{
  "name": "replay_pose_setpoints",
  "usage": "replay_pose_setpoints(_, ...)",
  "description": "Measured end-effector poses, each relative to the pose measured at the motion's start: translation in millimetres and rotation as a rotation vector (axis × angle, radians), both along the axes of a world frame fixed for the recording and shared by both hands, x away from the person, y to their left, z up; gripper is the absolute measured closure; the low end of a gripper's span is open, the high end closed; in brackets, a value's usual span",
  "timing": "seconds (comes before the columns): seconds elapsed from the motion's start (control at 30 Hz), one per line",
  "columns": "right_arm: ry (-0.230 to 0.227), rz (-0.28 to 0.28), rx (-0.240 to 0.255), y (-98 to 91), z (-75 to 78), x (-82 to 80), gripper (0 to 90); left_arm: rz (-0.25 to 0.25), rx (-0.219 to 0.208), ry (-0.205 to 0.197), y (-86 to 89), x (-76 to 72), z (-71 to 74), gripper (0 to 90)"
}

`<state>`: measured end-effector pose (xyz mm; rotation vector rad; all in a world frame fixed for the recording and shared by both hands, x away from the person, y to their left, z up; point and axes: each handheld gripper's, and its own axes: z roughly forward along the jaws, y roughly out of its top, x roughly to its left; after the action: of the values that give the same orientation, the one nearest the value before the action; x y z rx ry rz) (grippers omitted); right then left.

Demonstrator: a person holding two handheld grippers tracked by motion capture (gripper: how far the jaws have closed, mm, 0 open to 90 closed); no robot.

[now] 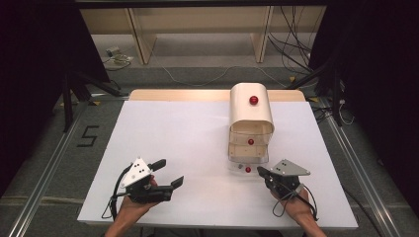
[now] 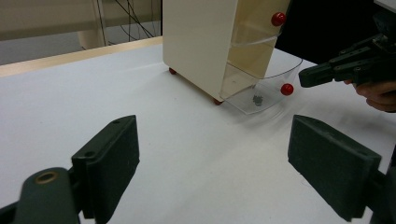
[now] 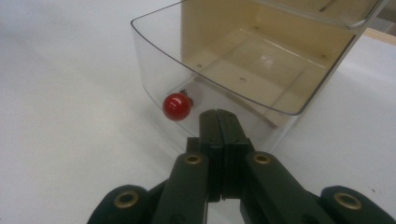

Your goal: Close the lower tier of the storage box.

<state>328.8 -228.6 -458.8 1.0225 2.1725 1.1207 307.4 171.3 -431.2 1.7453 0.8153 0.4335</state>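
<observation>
Landmark: the cream drawer cabinet (image 1: 251,114) standing toward the far right of the white bench (image 1: 163,148).

- Bottom drawer (image 3: 219,88), clear plastic, is sitting pulled out toward you from the cabinet foot. Its red knob (image 3: 176,106) is facing your right gripper (image 3: 218,122).
- You are holding the right gripper just in front of that drawer, jaws pressed together with nothing between them. The tips are sitting just beside the knob, apart from it, close against the drawer's front wall; whether they are touching the plastic is hard to tell from the right gripper view.
- A small dark object (image 2: 257,99) is lying on the drawer floor; it may be a screw or gear, but it is too small to name.
- Middle drawer knob (image 1: 251,141) is sitting back at the cabinet face, so that drawer looks shut. A further red knob (image 1: 253,100) is showing on the cabinet's curved top.
- Your left gripper (image 1: 165,173) is resting well to the left of the cabinet, jaws spread wide, holding nothing.

Judgement on progress: the bottom drawer is standing open. With the right gripper closed at the drawer front, pushing it home looks like the step left; nothing here suggests it is under way yet.
</observation>
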Motion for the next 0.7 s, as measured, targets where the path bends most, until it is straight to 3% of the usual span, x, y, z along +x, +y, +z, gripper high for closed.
replay_pose_setpoints(0.7,-0.002,-0.009,-0.008,2.2,-2.4,5.5,90.0,-0.007,0.004,-0.002,-2.0,-0.7,-0.9,16.5)
